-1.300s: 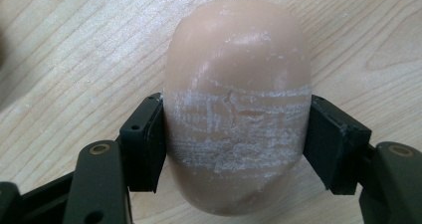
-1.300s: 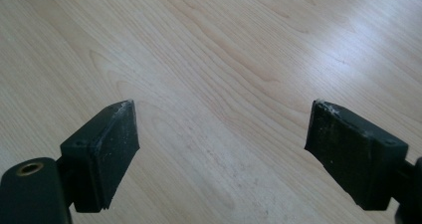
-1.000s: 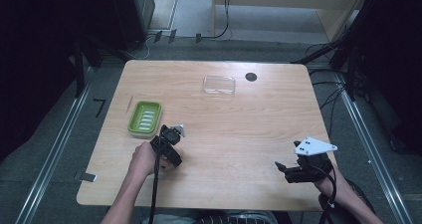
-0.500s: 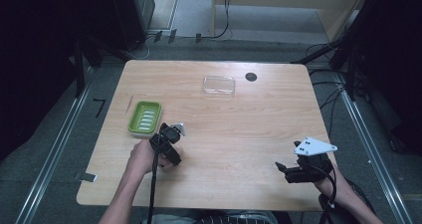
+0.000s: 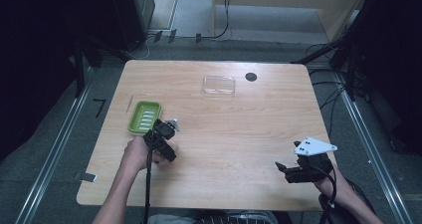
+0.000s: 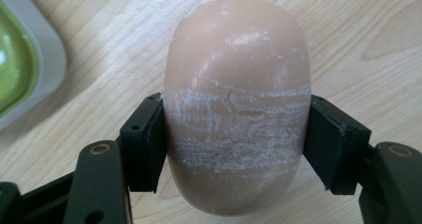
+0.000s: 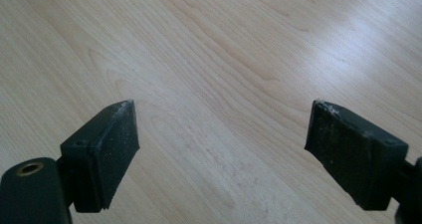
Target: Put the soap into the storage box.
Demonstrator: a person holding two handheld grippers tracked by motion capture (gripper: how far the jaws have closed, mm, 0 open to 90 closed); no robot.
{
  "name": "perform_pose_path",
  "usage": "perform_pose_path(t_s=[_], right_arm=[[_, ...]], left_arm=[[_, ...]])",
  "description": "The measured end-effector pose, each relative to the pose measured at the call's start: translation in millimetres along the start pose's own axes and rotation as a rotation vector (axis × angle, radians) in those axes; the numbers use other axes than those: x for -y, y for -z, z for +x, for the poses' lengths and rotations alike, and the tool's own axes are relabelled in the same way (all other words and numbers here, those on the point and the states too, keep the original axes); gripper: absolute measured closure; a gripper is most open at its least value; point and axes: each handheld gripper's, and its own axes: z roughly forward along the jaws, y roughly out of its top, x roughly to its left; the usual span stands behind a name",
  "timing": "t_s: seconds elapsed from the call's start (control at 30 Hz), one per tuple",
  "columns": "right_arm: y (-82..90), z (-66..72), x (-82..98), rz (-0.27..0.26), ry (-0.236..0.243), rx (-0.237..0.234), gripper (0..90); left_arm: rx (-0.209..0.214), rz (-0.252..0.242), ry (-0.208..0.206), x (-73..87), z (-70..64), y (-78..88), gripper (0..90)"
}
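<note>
left tongs (image 6: 234,149): clenched on the soap bar (image 6: 238,104), pads across its waist.
soap bar: at the surface (image 5: 239,129), just beside the green soap dish (image 5: 144,117), dish at about 10 o'clock in the left gripper view.
right tongs (image 7: 221,154): released, nothing between them, parked at 4 o'clock.
tip: lift straight, keep squeeze steady, bar looks slippery; lower flat into dish.

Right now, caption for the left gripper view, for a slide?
Left gripper clamps a scuffed beige soap bar above the wooden table, beside the green soap dish.
</note>
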Motion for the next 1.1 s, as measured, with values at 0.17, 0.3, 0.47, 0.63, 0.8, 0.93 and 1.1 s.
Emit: perform_pose_path(t_s=[0.17,0.3,0.47,0.63,0.8,0.93,1.1], right_arm=[[-0.4,-0.2,-0.1,-0.001,0.002,-0.001,13.4],[-0.2,-0.2,0.0,0.000,-0.001,-0.001,13.4],[-0.4,-0.3,-0.1,0.000,0.002,-0.002,13.4],[-0.4,-0.2,-0.1,0.000,0.002,0.001,13.4],[-0.4,-0.3,-0.1,0.000,0.002,0.001,13.4],[-0.6,-0.3,-0.2,0.000,0.002,0.002,13.4],[-0.5,-0.3,-0.4,-0.001,0.000,0.003,13.4]], left_arm=[[0.009,0.002,0.000,-0.5,3.0,-0.7,34.1],[0.002,0.003,-0.004,-1.4,4.7,0.2,34.1],[0.008,-0.002,-0.004,-4.7,10.0,1.8,34.1],[0.009,-0.003,0.000,-7.5,14.4,2.7,34.1],[0.012,-0.010,-0.001,-8.4,16.6,5.1,34.1],[0.008,-0.013,0.011,-6.8,21.4,6.1,34.1],[0.007,-0.019,0.019,-7.7,26.5,8.5,34.1]])
